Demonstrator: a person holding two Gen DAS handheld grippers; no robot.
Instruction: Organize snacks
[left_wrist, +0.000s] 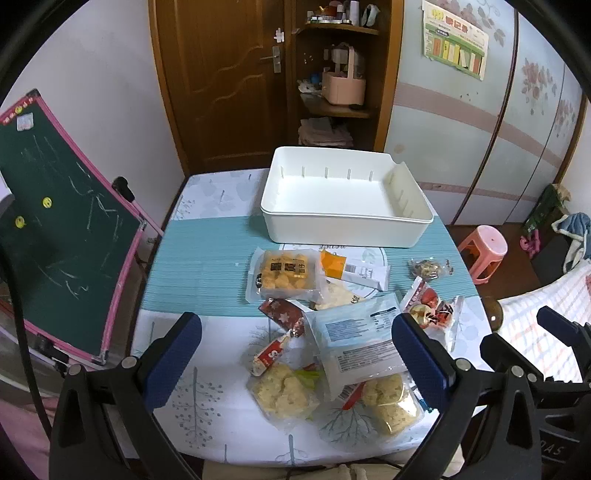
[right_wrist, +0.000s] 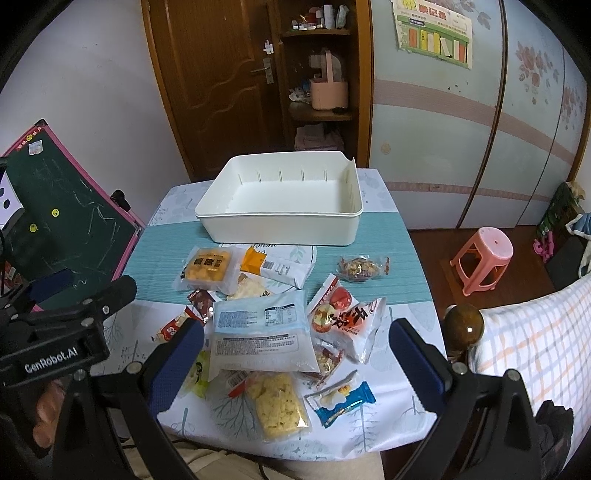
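Over the tabletop (right_wrist: 384, 236) both my fingers (left_wrist: 295, 354) (right_wrist: 295, 354) spread empty; snack packets (right_wrist: 264, 332) look light, crinkly, slippery, so pinch sealed edges.

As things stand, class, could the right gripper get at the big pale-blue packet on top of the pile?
Probably yes: the right gripper is open, and the pale-blue packet lies on top of the pile with nothing over it.
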